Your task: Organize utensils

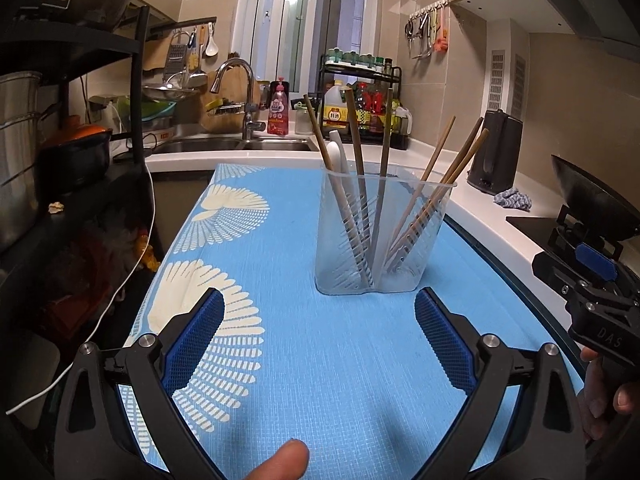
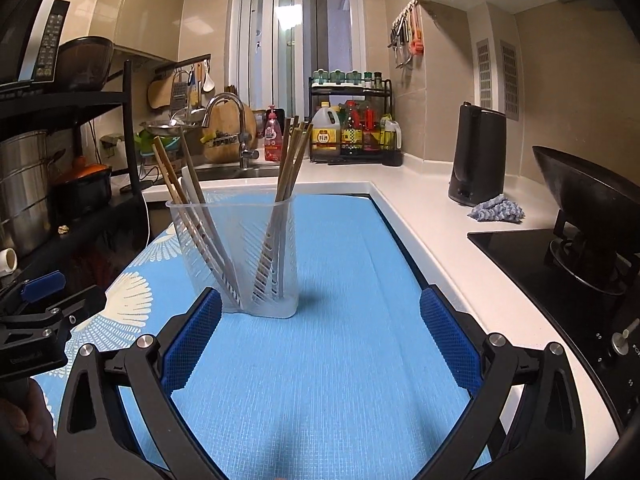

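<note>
Chopsticks [image 1: 434,196], brown and wooden, stand with a white spoon [image 1: 340,172] in a clear slotted plastic holder [image 1: 380,236] just ahead of my left gripper [image 1: 320,334], whose blue-padded fingers [image 1: 196,344] are spread wide and hold nothing. My right gripper [image 2: 320,334] is equally wide and empty, the holder ahead of its left finger on the blue patterned surface [image 2: 340,360].

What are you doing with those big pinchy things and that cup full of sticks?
A person holds a gripper in each hand to tidy utensils. The left gripper and right gripper are both wide open and hold nothing. Ahead, on the blue mat, stands a clear plastic holder with wooden chopsticks and a white utensil leaning inside. Nothing is touched yet.
</note>
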`<state>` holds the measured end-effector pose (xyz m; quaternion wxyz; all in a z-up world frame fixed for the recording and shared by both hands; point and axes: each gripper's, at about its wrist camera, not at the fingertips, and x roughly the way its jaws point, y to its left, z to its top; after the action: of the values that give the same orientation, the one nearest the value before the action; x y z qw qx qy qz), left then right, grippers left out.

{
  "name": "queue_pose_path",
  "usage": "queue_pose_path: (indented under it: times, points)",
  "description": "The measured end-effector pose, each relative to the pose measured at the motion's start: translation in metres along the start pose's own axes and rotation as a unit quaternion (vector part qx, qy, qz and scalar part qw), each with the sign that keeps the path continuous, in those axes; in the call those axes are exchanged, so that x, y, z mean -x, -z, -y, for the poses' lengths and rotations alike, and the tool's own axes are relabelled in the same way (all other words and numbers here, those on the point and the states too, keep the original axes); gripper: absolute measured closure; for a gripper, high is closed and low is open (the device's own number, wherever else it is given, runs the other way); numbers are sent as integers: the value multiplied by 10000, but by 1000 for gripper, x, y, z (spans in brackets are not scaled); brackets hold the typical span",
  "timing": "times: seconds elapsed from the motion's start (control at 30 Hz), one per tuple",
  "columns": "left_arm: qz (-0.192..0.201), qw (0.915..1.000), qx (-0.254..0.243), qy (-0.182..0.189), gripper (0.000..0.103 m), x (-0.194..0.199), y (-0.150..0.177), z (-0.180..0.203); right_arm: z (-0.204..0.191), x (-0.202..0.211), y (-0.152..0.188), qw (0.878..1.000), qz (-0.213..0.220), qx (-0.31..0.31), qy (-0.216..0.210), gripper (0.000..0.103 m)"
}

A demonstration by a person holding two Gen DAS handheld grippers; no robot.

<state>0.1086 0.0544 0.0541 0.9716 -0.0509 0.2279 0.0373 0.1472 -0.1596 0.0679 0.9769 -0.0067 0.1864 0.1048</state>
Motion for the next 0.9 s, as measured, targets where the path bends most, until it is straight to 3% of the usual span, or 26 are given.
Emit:
queue_pose_path:
  times: [0.27,0.9]
  points:
    - [-23,10000,-19,-58,10,-4,0,3,3,-6,4,9999,-140,-18,55,5]
    - [45,10000,20,-28,10,-1,1,3,-2,-3,6,9998,-35,171,129,5]
